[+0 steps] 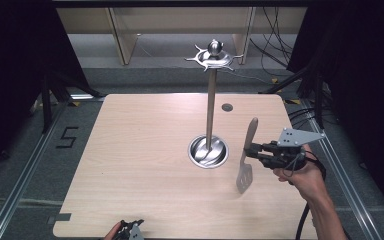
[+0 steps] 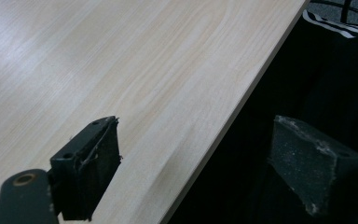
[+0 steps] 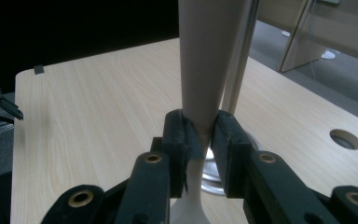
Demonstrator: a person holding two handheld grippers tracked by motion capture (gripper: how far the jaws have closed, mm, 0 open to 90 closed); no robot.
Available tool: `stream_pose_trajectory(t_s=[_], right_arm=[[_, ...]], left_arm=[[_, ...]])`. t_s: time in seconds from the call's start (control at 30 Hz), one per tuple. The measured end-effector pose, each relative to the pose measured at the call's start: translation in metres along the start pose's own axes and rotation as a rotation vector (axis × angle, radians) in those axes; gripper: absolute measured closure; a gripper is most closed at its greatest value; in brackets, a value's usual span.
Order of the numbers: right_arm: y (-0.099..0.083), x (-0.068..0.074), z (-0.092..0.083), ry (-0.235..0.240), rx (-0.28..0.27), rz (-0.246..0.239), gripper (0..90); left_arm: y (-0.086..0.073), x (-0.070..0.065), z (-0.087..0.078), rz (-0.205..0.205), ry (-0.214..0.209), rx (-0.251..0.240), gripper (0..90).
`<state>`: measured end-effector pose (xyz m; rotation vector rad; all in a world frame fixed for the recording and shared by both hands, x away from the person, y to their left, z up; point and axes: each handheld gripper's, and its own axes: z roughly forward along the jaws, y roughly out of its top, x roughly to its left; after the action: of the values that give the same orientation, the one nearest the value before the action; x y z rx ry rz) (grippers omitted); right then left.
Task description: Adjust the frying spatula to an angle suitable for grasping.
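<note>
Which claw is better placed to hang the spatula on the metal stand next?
Probably the right claw: it is shut on the spatula, held upright beside the stand. The left claw is open at the table's near edge, far from both.

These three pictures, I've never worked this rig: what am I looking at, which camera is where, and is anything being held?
A person holds a two-jaw gripper in each hand. The high view looks down on a wooden table bearing a metal stand with a round base, tall pole and hooked top. The right gripper is shut on a spatula, blade down near the table. The right gripper view looks along those jaws clamping its handle. The left gripper is open, straddling the table's near edge.
</note>
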<state>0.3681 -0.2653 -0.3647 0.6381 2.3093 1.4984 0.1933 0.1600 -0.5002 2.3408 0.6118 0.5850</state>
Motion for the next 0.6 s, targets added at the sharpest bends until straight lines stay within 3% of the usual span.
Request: stream_pose_trajectory(t_s=[0.27, 0.33, 0.4, 0.43, 0.5, 0.57, 0.6], right_arm=[[0.015, 0.0, 0.009, -0.007, -0.038, 0.011, 76.4], [0.017, 0.0, 0.01, 0.004, -0.022, 0.005, 76.4], [0.021, -0.001, 0.015, -0.011, -0.048, -0.015, 76.4], [0.023, 0.0, 0.015, -0.008, -0.046, 0.004, 76.4], [0.026, 0.0, 0.016, 0.006, -0.038, -0.011, 76.4], [0.029, -0.001, 0.018, -0.018, -0.054, -0.034, 76.4], [0.03, -0.001, 0.017, -0.012, -0.037, -0.023, 76.4]], left_arm=[[0.0, 0.0, 0.001, -0.006, -0.005, -0.001, 15.4], [0.0, 0.0, 0.0, -0.005, -0.002, -0.002, 15.4], [0.0, 0.0, 0.001, -0.013, -0.025, 0.0, 15.4], [0.0, 0.0, 0.001, -0.013, -0.025, -0.001, 15.4], [-0.001, 0.001, 0.001, -0.013, -0.013, 0.001, 15.4], [-0.001, 0.001, 0.002, -0.012, -0.006, 0.004, 15.4], [-0.001, 0.002, 0.001, -0.016, -0.023, 0.003, 15.4]])
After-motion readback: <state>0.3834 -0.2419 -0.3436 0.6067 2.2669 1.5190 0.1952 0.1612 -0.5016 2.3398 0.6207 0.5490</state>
